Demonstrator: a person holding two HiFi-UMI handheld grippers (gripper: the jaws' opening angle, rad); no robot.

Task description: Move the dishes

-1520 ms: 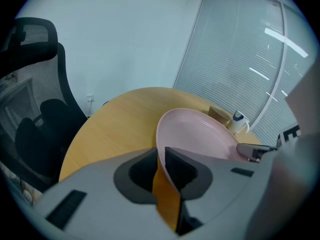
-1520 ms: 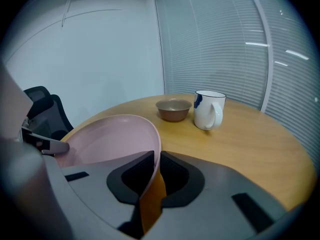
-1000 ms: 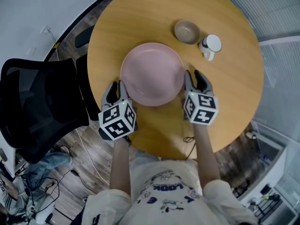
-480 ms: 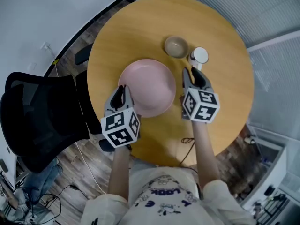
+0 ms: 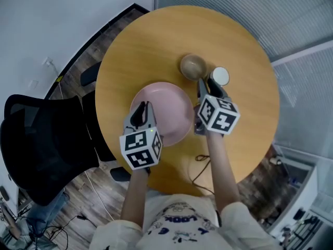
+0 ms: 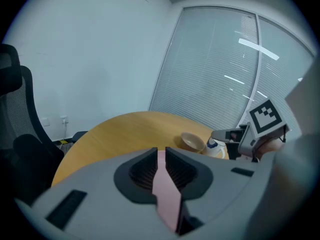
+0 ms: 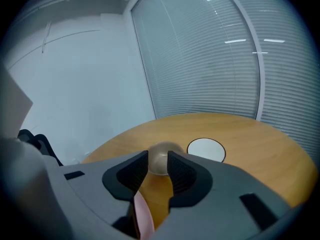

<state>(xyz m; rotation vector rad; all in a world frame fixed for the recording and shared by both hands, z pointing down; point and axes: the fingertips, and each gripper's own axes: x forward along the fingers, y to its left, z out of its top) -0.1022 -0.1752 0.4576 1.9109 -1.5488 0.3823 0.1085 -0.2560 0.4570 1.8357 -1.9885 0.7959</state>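
A: While we're at the near side, what's the left gripper [image 5: 139, 111] doing?
B: Jaws clamped tight on the pink plate [image 5: 169, 108], with its near-left rim edge-on between the pads.
A: Right gripper [image 5: 208, 87]?
B: Jaws about half apart, on the plate's right rim. The rim sits low in the gap, against one pad.
A: Plate location?
B: Between the two grippers, over the near half of the round wooden table [image 5: 151, 40]. Can't tell if it touches the top.
A: Farther out?
B: Tan bowl [image 5: 192, 66] just beyond the plate, white cup [image 5: 220, 76] right beside it. Black chair [image 5: 36, 139] off left.
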